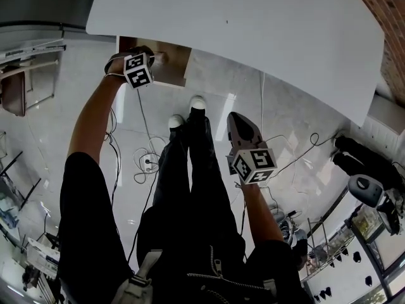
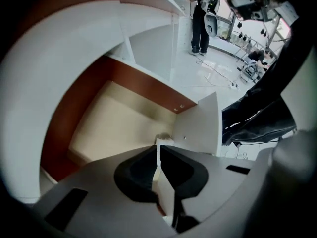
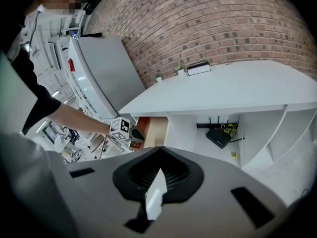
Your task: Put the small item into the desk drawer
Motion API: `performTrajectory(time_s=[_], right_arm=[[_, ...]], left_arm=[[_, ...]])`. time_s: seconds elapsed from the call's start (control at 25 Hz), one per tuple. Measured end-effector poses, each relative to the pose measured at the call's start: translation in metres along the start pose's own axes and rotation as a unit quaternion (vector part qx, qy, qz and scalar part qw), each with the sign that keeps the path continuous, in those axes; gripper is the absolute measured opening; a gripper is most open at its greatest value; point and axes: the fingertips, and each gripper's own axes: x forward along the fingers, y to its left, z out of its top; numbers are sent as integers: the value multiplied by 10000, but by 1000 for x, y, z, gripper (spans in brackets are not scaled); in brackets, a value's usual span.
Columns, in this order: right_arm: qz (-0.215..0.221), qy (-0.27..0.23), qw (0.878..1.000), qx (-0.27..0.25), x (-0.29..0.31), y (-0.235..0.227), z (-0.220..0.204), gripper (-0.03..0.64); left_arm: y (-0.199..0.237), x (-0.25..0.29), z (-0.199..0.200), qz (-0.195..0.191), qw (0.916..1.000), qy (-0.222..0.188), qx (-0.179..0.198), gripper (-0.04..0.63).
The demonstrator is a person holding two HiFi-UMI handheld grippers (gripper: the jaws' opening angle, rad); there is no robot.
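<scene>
by drawer (image 2: 109,128) corner, small item (image 2: 162,138), blurred

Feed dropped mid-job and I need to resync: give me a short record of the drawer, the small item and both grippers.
drawer: open, pale floor mostly bare
small item: pale, seems to lie in the drawer near its white front panel, just past the left jaw tips
left gripper: above the drawer, pointing steeply down, jaws nearly together, nothing between them
right gripper: in the air away from the drawer, jaws together, empty
desk: white top, drawer pulled out beneath it
status: item seems placed; drawer not yet shut
</scene>
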Motion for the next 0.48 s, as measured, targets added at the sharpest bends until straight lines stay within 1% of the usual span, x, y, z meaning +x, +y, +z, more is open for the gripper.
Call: performTrajectory(time_s=[0.16, 0.2, 0.28, 0.36, 0.4, 0.48], right_arm=[[30, -143, 9997, -211, -5, 18, 26, 5], [27, -180, 9995, -276, -6, 21, 33, 5], [36, -235, 9988, -431, -9, 29, 48, 5], [84, -302, 9979, -559, -11, 40, 61, 5], [114, -339, 9975, -611, -11, 45, 68, 5], [153, -405, 9966, -707, -15, 53, 79, 5]], left_arm=[[-5, -43, 7, 179, 9994, -183, -218, 25], [-6, -54, 10, 237, 9989, -241, -311, 24], [-7, -77, 19, 359, 9965, -443, -615, 23], [-9, -102, 26, 487, 9910, -707, -1026, 22], [-9, -116, 28, 560, 9866, -861, -1267, 21], [-8, -147, 33, 743, 9739, -1197, -1782, 21]])
